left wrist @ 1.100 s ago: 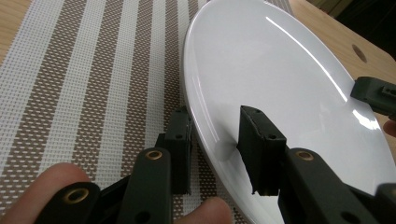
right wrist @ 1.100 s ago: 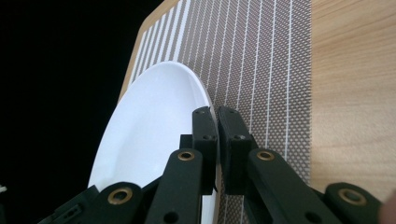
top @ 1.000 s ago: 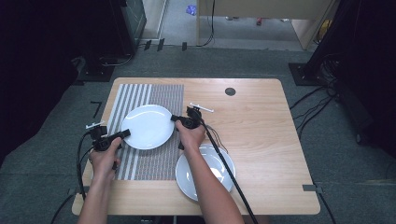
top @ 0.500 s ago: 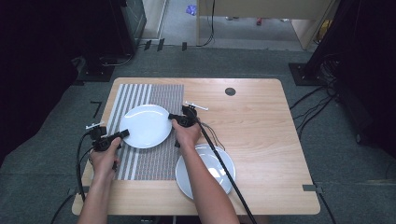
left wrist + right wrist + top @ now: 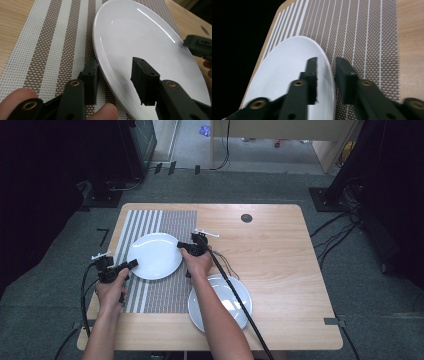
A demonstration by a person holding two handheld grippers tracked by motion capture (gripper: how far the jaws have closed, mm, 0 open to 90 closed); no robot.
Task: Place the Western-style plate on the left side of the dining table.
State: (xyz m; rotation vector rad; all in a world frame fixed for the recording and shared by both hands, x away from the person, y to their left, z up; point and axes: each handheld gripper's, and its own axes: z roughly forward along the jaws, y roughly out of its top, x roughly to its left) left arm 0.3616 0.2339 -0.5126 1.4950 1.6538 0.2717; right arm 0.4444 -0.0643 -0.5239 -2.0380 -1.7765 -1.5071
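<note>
Left gripper and right gripper straddle, unclamped, the round white ceramic plate's opposite rims; both should clamp evenly.

My right gripper straddles the rim of the white plate: one black jaw lies over the plate's inner face, the other sits outside the rim above the striped placemat. A narrow gap shows between the jaws and the rim, so I cannot tell whether they pinch it. The mat lies on the wooden table, bare along one edge
</note>
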